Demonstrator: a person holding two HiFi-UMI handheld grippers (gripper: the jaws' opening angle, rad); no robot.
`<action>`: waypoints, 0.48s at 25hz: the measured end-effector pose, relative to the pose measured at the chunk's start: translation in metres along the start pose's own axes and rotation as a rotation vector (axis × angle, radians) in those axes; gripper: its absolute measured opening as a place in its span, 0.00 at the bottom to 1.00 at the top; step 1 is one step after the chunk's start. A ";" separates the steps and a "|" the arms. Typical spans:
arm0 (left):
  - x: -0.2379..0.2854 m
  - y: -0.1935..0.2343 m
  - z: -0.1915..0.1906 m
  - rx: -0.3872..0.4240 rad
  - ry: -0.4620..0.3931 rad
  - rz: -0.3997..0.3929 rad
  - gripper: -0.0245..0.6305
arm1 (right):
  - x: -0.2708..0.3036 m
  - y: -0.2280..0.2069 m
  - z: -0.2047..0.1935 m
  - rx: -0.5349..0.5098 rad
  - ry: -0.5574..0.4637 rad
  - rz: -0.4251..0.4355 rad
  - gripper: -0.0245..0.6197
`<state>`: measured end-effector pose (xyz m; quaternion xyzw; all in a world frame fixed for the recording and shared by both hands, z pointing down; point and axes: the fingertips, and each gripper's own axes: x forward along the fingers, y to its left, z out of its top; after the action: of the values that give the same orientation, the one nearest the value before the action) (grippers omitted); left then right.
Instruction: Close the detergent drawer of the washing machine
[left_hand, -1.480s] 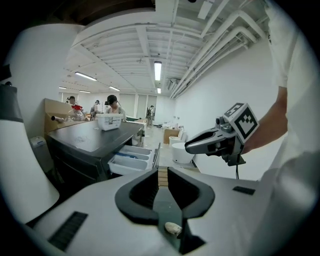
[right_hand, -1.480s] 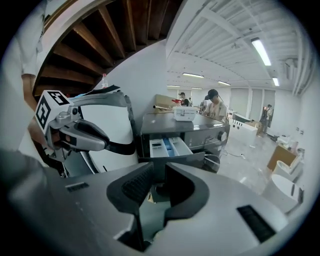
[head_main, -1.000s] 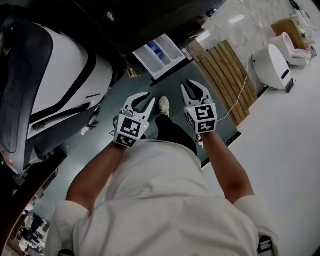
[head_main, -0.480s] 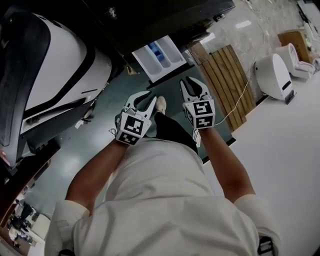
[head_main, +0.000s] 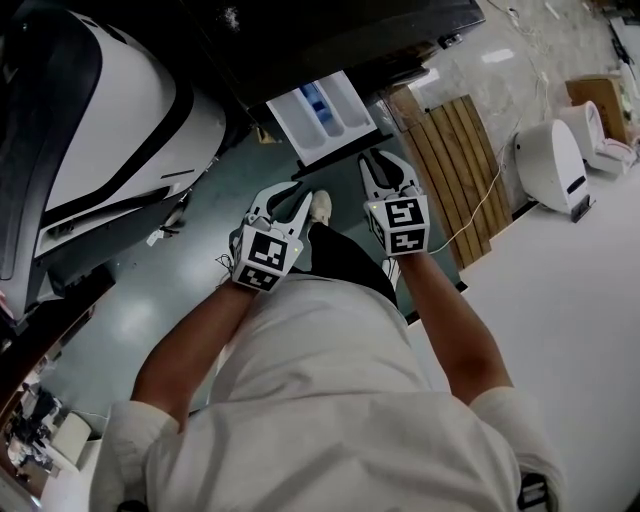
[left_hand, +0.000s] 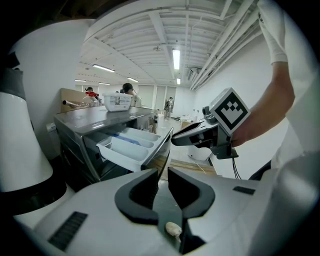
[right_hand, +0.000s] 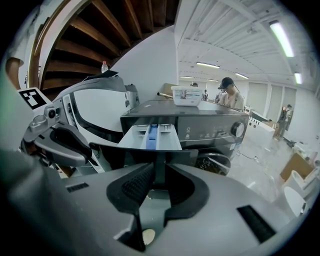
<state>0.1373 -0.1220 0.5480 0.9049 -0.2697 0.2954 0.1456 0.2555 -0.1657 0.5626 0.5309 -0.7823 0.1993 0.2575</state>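
Note:
The white detergent drawer (head_main: 322, 110) stands pulled out of the dark washing machine (head_main: 330, 40). It has a blue insert between its compartments. My right gripper (head_main: 383, 162) is just below the drawer's front edge, open and empty. In the right gripper view the drawer front (right_hand: 152, 137) sits straight ahead of the right gripper (right_hand: 159, 172), close to the fingertips. My left gripper (head_main: 293, 196) hangs lower and to the left, open with nothing in it. From the left gripper (left_hand: 161, 175) the drawer (left_hand: 132, 147) lies ahead on the left, with the right gripper (left_hand: 200, 135) beside it.
A large white rounded machine (head_main: 110, 130) fills the left side. A wooden slatted pallet (head_main: 455, 160) and a white appliance (head_main: 550, 160) with a cable lie to the right. My shoe (head_main: 321, 208) stands on the green floor between the grippers. People work in the background (right_hand: 227, 95).
My right gripper has moved up closer to the drawer's front. The left gripper has shifted only slightly. The drawer stays pulled out.

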 end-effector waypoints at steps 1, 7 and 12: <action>0.000 0.000 0.000 0.002 0.001 0.003 0.13 | 0.001 -0.001 0.000 0.001 -0.001 0.000 0.15; 0.001 0.001 -0.001 -0.005 0.009 0.016 0.13 | 0.003 -0.003 0.001 0.002 -0.007 -0.002 0.15; 0.002 0.003 -0.001 -0.019 0.012 0.034 0.13 | 0.005 -0.004 0.003 0.007 -0.012 0.001 0.15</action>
<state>0.1366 -0.1250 0.5502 0.8968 -0.2870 0.3009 0.1509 0.2573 -0.1726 0.5632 0.5325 -0.7836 0.1989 0.2509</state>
